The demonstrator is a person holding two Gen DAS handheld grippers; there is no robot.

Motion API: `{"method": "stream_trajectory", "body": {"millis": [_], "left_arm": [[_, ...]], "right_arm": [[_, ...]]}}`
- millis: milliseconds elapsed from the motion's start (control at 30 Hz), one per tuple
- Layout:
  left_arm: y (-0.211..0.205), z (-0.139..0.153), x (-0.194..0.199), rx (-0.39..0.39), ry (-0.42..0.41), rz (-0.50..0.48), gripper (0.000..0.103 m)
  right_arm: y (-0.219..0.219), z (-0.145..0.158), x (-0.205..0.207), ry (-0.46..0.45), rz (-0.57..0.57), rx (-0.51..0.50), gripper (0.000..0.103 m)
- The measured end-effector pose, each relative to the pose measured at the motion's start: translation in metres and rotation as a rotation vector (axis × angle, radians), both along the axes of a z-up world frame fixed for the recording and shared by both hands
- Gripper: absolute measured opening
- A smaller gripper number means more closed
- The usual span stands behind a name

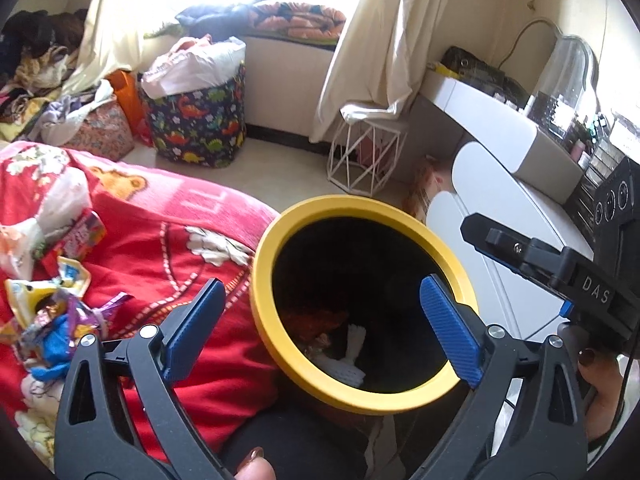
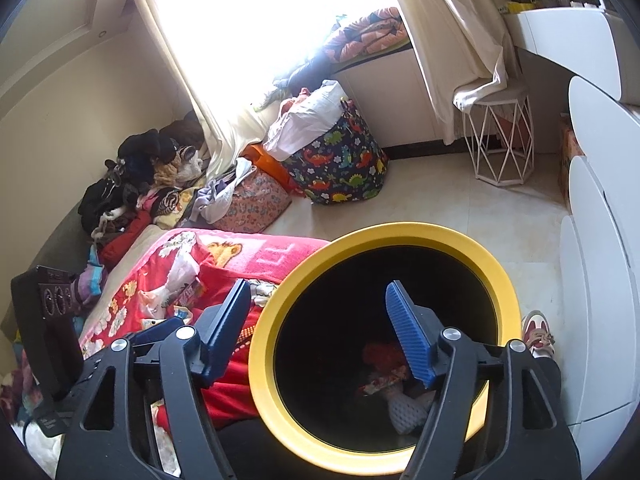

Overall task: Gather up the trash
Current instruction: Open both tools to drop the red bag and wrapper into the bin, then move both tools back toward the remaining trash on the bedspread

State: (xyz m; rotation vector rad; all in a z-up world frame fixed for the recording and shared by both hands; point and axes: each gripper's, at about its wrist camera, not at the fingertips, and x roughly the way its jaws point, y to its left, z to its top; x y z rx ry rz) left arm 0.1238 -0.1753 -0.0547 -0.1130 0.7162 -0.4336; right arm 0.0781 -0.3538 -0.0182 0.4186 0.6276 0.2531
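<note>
We see a bedroom: a red blanket (image 1: 168, 264) with cartoon prints covers the bed to the left of both tongs, and pale floor tiles (image 2: 460, 204) stretch ahead of them. Far beyond the tips stand a dinosaur-print fabric basket (image 1: 200, 120) stuffed with white cloth, cream curtains (image 1: 384, 40) by a bright window, and a white wire-frame stool (image 1: 360, 156). To the right of the tongs runs a white dresser (image 1: 504, 264) with rounded fronts.

The bin (image 1: 268, 280) sits just ahead of and below both pairs of tongs, touching the blanket's edge. It has a thick yellow rim and a black inside; at its bottom we make out a red wrapper, a patterned scrap and white netted foam. More trash, a heap of crumpled colourful wrappers (image 1: 52, 312), lies on the blanket well to the left of the left tongs.

The left gripper (image 1: 324, 320) stands with its blue pads spread wide, nothing between them, its right pad over the bin's mouth and its left pad over the blanket. The right gripper (image 2: 320, 328) is also parted and empty, somewhat less wide, straddling the near-left part of the rim. In the left view the right tongs (image 1: 560, 268) reach in from the right, over the bin's far side.
</note>
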Motion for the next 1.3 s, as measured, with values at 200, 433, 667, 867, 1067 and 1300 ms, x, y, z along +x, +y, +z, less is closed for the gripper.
{"method": "stream_trajectory", "body": {"millis": [200, 433, 667, 867, 1067, 1300], "left_arm": [[0.017, 0.013, -0.006, -0.008, -0.049, 0.041, 0.09], [0.037, 0.022, -0.01, -0.018, -0.082, 0.093, 0.092], [0.057, 0.027, -0.013, -0.02, -0.109, 0.137, 0.092], [0.074, 0.029, -0.014, -0.02, -0.12, 0.178, 0.092], [0.094, 0.03, -0.015, -0.029, -0.129, 0.22, 0.092], [0.116, 0.031, -0.014, -0.037, -0.132, 0.264, 0.092]], "right_arm": [[0.012, 0.009, -0.003, -0.037, 0.007, -0.011, 0.076], [0.031, 0.017, -0.002, -0.057, 0.038, -0.027, 0.08], [0.052, 0.024, -0.002, -0.077, 0.07, -0.045, 0.082], [0.072, 0.028, 0.001, -0.08, 0.109, -0.057, 0.083], [0.093, 0.028, 0.003, -0.079, 0.149, -0.072, 0.083], [0.118, 0.029, 0.008, -0.073, 0.199, -0.088, 0.083]]}}
